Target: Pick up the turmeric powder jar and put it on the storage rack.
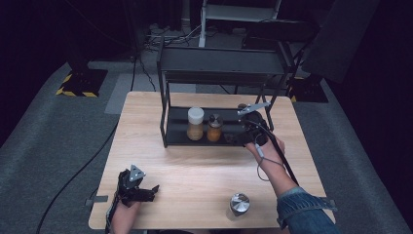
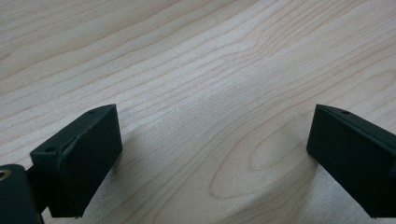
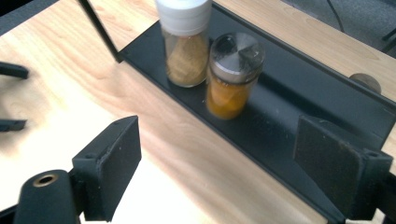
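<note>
I hold a tool in each hand over a pale wooden surface, and my landmark is the black rack standing at the far middle of it. On the rack's bottom shelf stand two spice jars, close together: a taller white-capped jar of tan powder, and just beside it a shorter jar with a metal lid holding orange powder. My right tool hovers at the rack's front edge, low and close to the shelf, its jaws spread wide with nothing between them, the orange jar a little ahead of the gap. My left tool rests near the surface far in front of the rack, toward my side, its jaws also spread and empty over bare wood. A third jar with a silver lid stands on the surface well in front of the rack, near my right forearm. I judge this to be the shelving step, with my right tool beside the jars already placed. Next, it seems, I must fetch the remaining jar and set it upright beside the orange one without knocking either.
</note>
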{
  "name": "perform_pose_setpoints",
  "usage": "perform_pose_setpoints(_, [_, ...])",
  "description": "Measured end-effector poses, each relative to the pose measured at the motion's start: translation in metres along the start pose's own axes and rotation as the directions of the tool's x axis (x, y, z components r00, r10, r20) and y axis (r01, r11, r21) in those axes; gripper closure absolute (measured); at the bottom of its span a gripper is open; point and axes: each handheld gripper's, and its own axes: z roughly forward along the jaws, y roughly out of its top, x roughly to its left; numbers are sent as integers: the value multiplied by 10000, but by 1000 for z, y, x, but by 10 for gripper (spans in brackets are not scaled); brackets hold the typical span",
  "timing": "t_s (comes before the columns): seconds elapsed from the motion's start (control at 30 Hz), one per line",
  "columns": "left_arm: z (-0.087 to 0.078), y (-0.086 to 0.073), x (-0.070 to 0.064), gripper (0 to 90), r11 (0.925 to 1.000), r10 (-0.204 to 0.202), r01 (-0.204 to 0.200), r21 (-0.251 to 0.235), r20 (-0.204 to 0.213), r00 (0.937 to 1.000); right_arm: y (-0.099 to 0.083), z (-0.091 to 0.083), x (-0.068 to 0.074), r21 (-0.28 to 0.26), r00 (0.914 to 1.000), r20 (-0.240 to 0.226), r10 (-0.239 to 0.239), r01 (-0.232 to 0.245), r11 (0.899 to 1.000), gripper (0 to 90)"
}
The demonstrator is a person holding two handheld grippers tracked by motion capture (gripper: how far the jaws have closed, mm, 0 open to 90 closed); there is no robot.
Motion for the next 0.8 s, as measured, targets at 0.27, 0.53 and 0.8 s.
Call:
perform_pose_setpoints(0.27, [0,0,0,24,10000,-5,5,-13,8,10000,-33,-27,13,-422,9999,-15,-148,147,9990,147])
perform_pose_setpoints(0.53, [1,1,-1,20,10000,-30,30,10,-23,10000,-66,-50,24,-748,9996,-213,-173,157,9971,146])
perform_pose_setpoints(0.8, [1,1,-2,18,10000,-44,44,20,-47,10000,-91,-67,38,-937,9990,-341,-295,262,9953,146])
